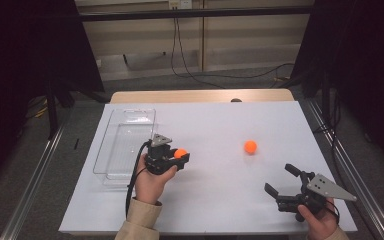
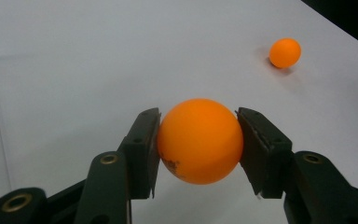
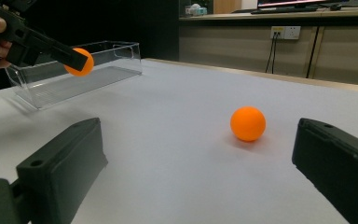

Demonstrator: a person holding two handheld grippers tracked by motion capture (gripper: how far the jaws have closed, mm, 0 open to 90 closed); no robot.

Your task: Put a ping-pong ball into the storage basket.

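My left gripper (image 1: 181, 156) is shut on an orange ball (image 2: 199, 140), held between both pads just above the white table. The same held ball (image 1: 179, 153) sits just right of a clear plastic tray (image 1: 125, 145). In the right gripper view the held ball (image 3: 79, 62) and the left gripper (image 3: 77, 58) appear in front of the tray (image 3: 98, 65). A second orange ball (image 1: 250, 146) lies loose on the table, also seen as the far ball (image 2: 285, 52) and the ball (image 3: 248, 123) ahead of my right gripper (image 1: 281, 180), which is open and empty near the front right.
The white table sheet (image 1: 215, 130) ends at a wooden strip at the back. Black curtains stand at both sides. Cables hang down the back wall and run along the floor.
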